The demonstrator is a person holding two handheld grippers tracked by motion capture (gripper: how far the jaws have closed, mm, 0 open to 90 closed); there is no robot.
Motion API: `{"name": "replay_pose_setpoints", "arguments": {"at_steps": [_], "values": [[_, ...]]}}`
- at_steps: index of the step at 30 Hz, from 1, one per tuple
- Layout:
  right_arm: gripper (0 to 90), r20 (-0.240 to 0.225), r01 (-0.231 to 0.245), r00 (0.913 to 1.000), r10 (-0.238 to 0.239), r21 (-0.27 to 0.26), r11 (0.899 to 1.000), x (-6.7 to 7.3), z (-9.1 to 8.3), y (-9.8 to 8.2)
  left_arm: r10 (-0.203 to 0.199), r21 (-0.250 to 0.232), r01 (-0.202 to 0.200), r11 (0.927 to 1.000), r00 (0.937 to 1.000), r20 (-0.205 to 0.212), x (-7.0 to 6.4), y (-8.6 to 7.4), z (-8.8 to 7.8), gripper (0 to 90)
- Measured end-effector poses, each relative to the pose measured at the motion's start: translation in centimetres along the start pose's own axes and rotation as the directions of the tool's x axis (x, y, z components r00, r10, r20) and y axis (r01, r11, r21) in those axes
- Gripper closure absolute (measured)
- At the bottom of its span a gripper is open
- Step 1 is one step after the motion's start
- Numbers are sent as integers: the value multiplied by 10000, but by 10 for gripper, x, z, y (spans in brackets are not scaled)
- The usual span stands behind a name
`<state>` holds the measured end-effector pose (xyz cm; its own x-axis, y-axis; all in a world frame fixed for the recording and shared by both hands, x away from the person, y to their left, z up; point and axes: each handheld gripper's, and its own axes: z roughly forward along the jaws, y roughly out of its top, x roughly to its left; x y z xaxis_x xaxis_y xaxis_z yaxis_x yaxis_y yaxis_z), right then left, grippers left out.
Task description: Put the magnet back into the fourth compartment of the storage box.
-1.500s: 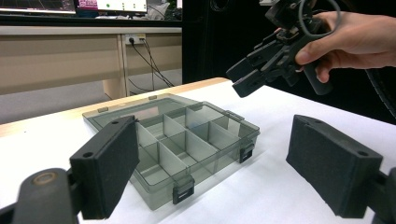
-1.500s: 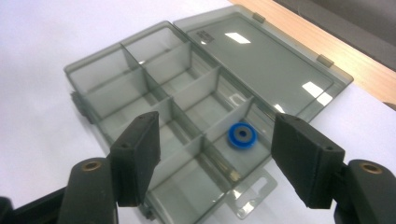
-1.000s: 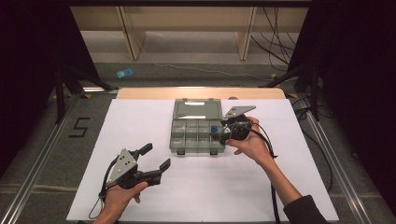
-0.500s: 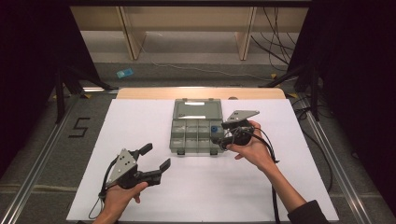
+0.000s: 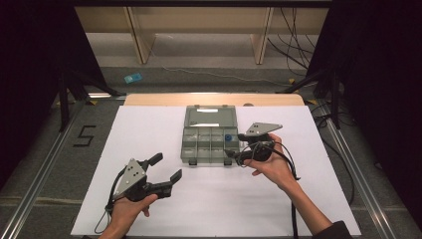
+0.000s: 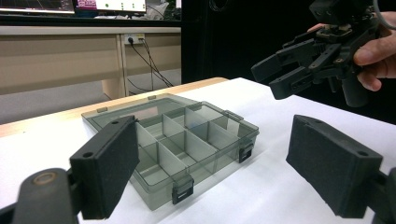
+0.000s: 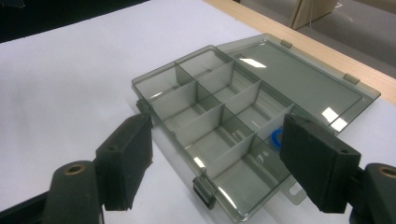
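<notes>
White paper covers the table, where the clear grey plastic box (image 5: pixel 209 142) with its small blue ring (image 5: pixel 228 138) sits at nine o'clock from the right gripper (image 5: pixel 231 145), whose empty jaws have just been spreading, much nearer than the left gripper (image 5: pixel 166 168), also spread.

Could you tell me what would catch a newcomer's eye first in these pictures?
Probably the grey see-through compartment box lying open in the middle of the white table, its lid folded flat behind it. Next, a small blue ring sits in a compartment at the back right of the box. The right gripper hangs at the box's right edge, jaws just opened and empty, while the left gripper rests open at the front left.
</notes>
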<state>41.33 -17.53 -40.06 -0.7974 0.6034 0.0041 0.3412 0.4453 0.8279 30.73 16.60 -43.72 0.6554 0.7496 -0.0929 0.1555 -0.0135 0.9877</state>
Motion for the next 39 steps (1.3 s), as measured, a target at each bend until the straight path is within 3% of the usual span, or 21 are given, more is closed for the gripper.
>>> {"name": "replay_pose_setpoints", "arguments": {"at_steps": [37, 39], "values": [[243, -45, -484, 9988, 482, -1265, 9908, 15, -25, -36, -1, 117, -1, 9999, 9999, 152, -1, -1, 1, 160], [241, -185, -544, 9984, 527, -1058, 9929, 17, -28, -38, 59, 138, -61, 9999, 9998, 174, -1, -1, 1, 160]]}}
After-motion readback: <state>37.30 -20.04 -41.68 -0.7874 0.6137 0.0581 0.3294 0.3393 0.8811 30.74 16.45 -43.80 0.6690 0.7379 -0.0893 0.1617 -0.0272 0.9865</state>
